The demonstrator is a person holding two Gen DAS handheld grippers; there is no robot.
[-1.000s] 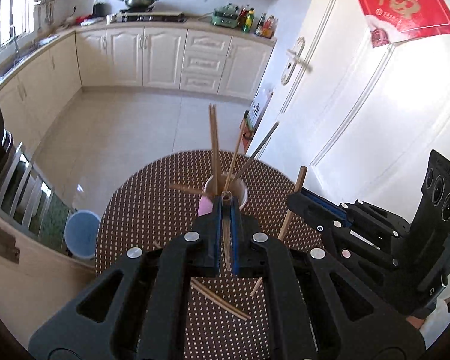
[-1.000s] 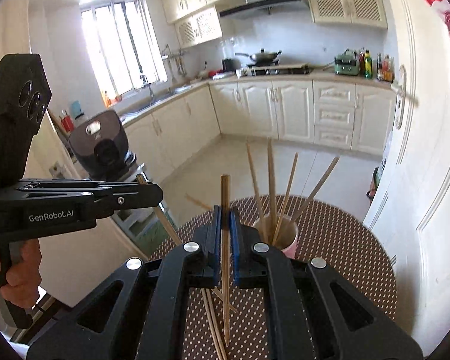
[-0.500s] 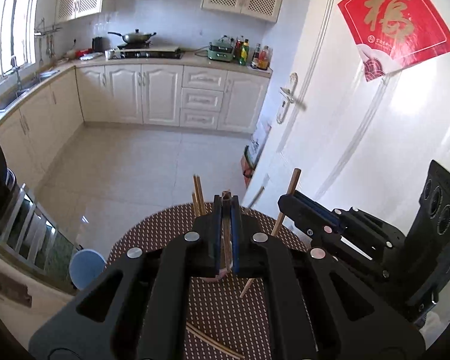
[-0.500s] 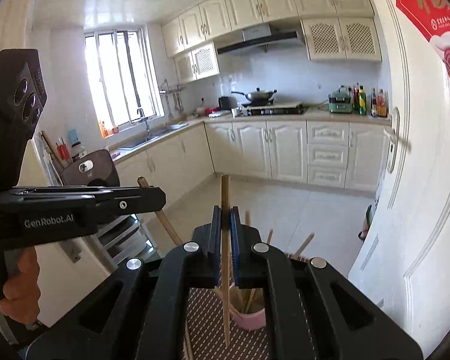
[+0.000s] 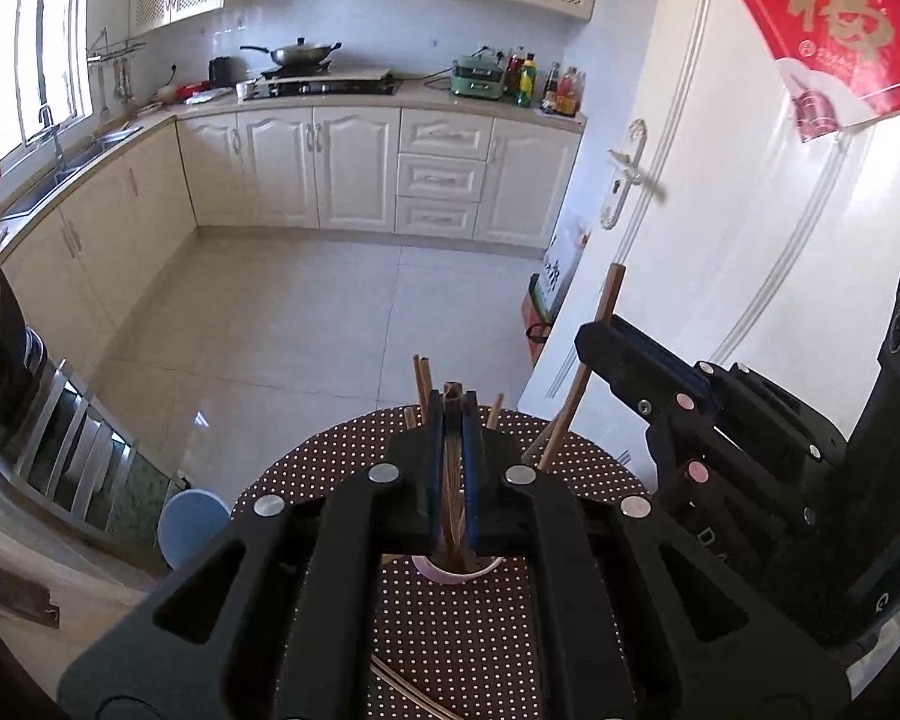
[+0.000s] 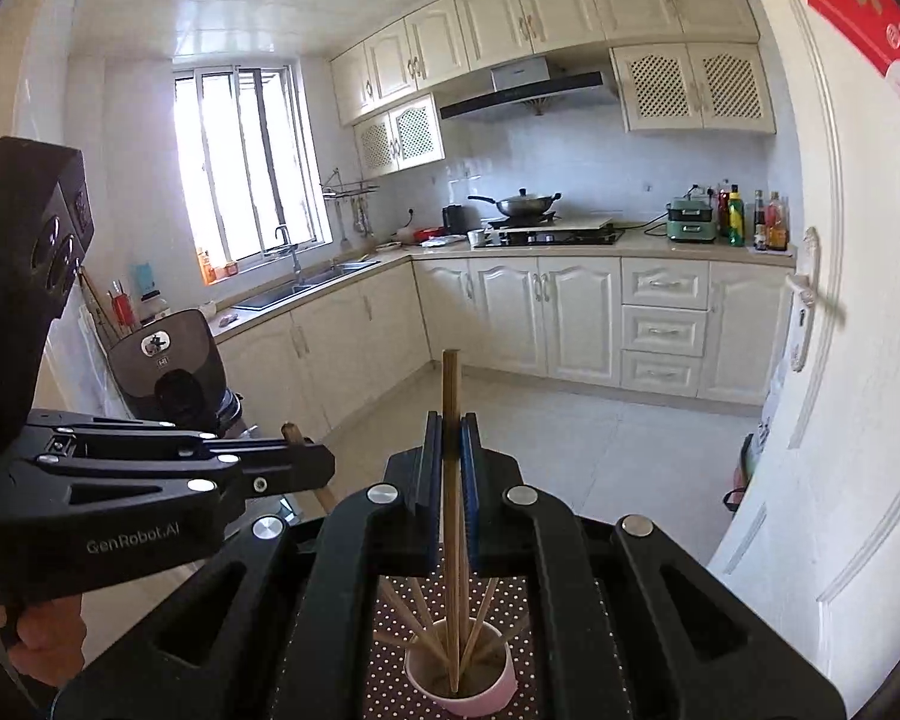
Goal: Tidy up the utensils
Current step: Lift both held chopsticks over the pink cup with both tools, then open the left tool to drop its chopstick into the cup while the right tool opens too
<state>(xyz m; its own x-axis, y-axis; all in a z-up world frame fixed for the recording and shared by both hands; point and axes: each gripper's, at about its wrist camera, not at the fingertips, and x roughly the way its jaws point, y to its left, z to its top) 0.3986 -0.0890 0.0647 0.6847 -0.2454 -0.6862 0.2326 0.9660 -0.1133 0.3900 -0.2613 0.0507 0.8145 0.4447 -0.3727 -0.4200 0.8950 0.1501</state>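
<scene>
Both grippers raised since a second ago; table sinks low in frame, kitchen fills the upper view.

Left wrist view: left gripper [image 5: 452,420] clamped on a chopstick [image 5: 452,480], held upright directly over the pink cup [image 5: 457,573], presumably to drop straight in. Cup mostly hidden behind the fingers; other chopstick tips [image 5: 421,378] poke up beyond. Two loose chopsticks [image 5: 402,690] left on the dotted tablecloth [image 5: 306,468]. Right gripper [image 5: 606,342] alongside, pinching its own chopstick.

Right wrist view: right gripper [image 6: 452,438] closed on a chopstick [image 6: 450,528], vertical, lower end already inside the pink cup [image 6: 461,693] among the rest. Vertical hold likely avoids tipping the cup. Left gripper [image 6: 321,468] just beside, also gripping.
</scene>
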